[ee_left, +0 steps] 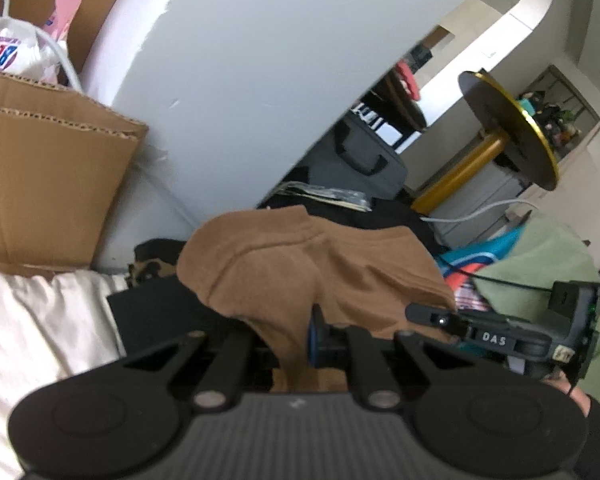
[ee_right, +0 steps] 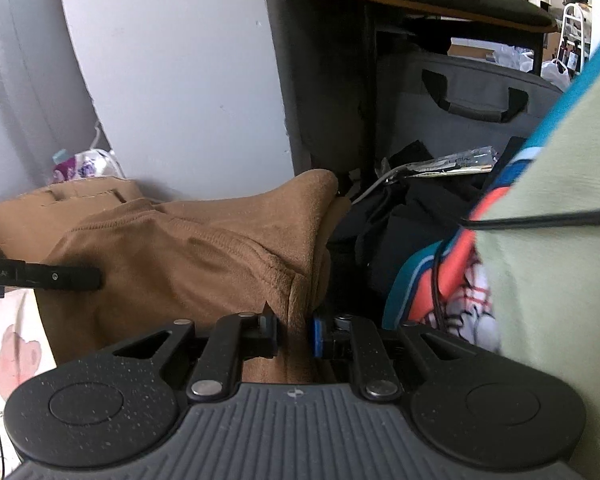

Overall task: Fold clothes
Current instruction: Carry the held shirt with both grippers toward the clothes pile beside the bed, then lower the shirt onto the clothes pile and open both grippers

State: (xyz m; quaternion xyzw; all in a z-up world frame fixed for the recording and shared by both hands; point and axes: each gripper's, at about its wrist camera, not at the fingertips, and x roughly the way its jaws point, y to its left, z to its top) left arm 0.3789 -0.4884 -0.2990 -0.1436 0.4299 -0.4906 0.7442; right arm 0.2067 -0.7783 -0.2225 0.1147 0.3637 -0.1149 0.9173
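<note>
A brown garment hangs lifted and bunched between both grippers. In the left wrist view my left gripper is shut on a fold of it, the cloth passing between the blue-padded fingers. My right gripper meets the garment's right edge there. From the right wrist, the brown garment fills the left centre, with a hemmed edge clamped in my right gripper, which is shut on it. The left gripper pokes in from the left against the same cloth; a hand shows at that edge.
A cardboard box stands at the left against a white wall. Cream bedding lies below it. A green garment and teal-orange clothes pile at the right. Behind are a grey bag and a gold-legged round table.
</note>
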